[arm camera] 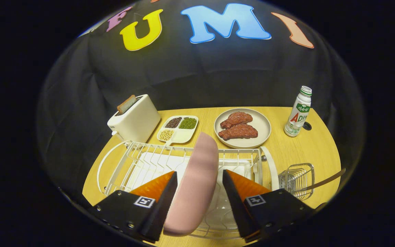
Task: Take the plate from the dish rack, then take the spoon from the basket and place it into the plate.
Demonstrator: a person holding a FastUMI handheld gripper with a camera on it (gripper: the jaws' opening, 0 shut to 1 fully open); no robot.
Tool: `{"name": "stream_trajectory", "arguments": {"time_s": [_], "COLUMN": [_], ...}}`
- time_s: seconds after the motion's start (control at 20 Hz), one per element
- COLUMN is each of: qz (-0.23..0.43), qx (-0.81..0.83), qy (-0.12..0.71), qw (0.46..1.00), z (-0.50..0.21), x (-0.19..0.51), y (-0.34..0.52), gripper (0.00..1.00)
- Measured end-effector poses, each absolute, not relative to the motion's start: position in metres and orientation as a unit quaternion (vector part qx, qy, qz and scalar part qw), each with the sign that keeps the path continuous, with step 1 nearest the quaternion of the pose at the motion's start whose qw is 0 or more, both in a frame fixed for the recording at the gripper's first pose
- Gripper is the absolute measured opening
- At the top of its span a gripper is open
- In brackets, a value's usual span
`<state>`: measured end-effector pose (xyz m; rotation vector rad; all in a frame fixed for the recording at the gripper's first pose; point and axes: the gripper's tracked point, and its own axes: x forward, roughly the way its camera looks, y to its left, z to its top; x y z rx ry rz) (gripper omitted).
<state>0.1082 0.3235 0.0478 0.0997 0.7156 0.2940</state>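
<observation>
One plate (194, 181) — upright between claw (199, 187) fingers

The camera rides on the gripper (199, 178) and looks forward along its two fingers, angled down over the wooden table (321, 151) toward the black back wall. It sits close above the dish rack (142, 161), with the pink plate (197, 181) standing right before the lens between the parted fingers. The fisheye bends the table's far edge; its near edge is probably hidden beneath the fingers.
</observation>
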Motion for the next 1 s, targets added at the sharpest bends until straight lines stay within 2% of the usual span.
{"name": "stream_trajectory", "arguments": {"time_s": [0.1,0.2,0.3,0.4,0.7,0.85,0.9,1.0], "qz": [0.141,0.127,0.081,0.070,0.062,0.042,0.049,0.055], "qx": [0.050,0.047,0.034,0.040,0.003,-0.042,-0.054,-0.061], "qy": [0.372,0.395,0.418,0.425,0.412,0.374,0.374,0.382], "qw": [0.916,0.909,0.904,0.901,0.909,0.926,0.925,0.921], "z": [0.038,0.038,0.030,0.033,0.044,0.061,0.062,0.061], "x": [0.109,0.104,0.106,0.107,0.114,0.135,0.132,0.131], "y": [0.329,0.327,0.312,0.315,0.317,0.303,0.303,0.304], "gripper": [0.63,0.57,0.49,0.38,0.38,0.38,0.31,0.31]}}
